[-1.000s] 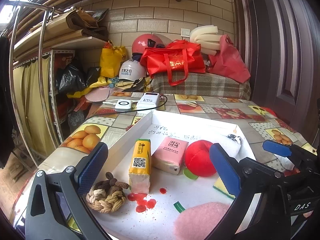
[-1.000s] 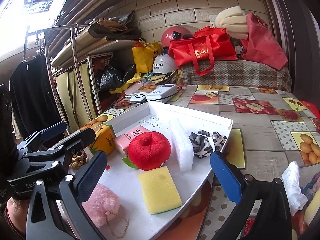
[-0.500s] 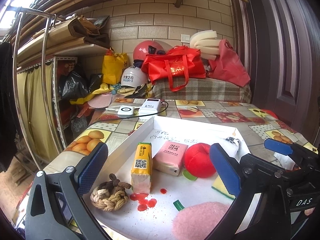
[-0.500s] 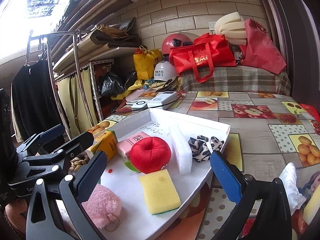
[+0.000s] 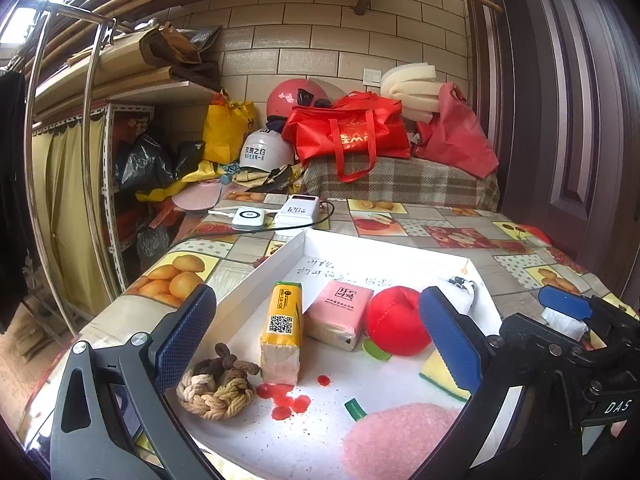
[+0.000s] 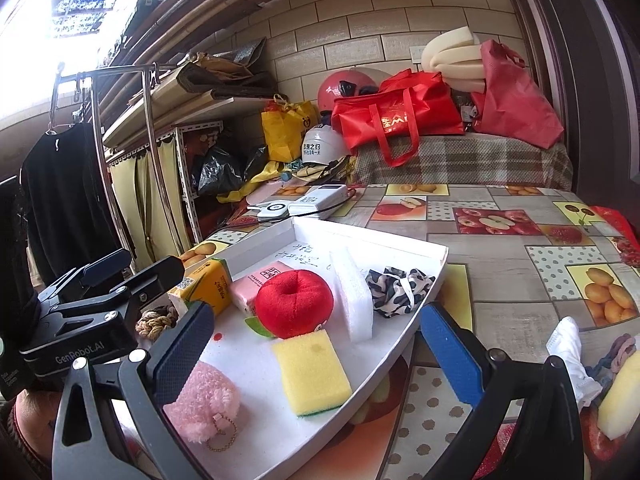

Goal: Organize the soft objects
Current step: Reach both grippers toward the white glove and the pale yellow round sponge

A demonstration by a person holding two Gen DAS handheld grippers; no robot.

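**Both grippers spread and empty above the tray of soft things**

The white tray (image 5: pixel 276 258) sits on the fruit-patterned tabletop (image 6: pixel 520 264), its near edge toward the cameras; the left gripper (image 5: pixel 316 344) hangs over the tray's near left part with its blue-padded fingers (image 5: pixel 186 334) set wide apart and nothing between them; the braided rope knot (image 5: pixel 216 390) lies just beside the left finger, near the tray's left wall, and the yellow tissue pack (image 5: pixel 282 338) stands upright in the gap's far view, touching neither finger; the pink tissue pack (image 5: pixel 336 314) and the red plush apple (image 5: pixel 394 320) lie side by side toward the tray's middle, the apple just behind the right finger; the pink fluffy pouch (image 5: pixel 400 436) rests at the near edge.

The right gripper (image 6: pixel 316 356) hovers over the tray's near right edge, fingers likewise spread and gripping nothing; the yellow sponge (image 6: pixel 314 370) lies between them, clear of both, by the tray's right rim; the white foam block (image 6: pixel 352 300) and the black-and-white scrunchie (image 6: pixel 396 290) lie beyond it, toward the far right corner; a white cloth (image 6: pixel 572 352) lies off the tray at the tabletop's near right edge.
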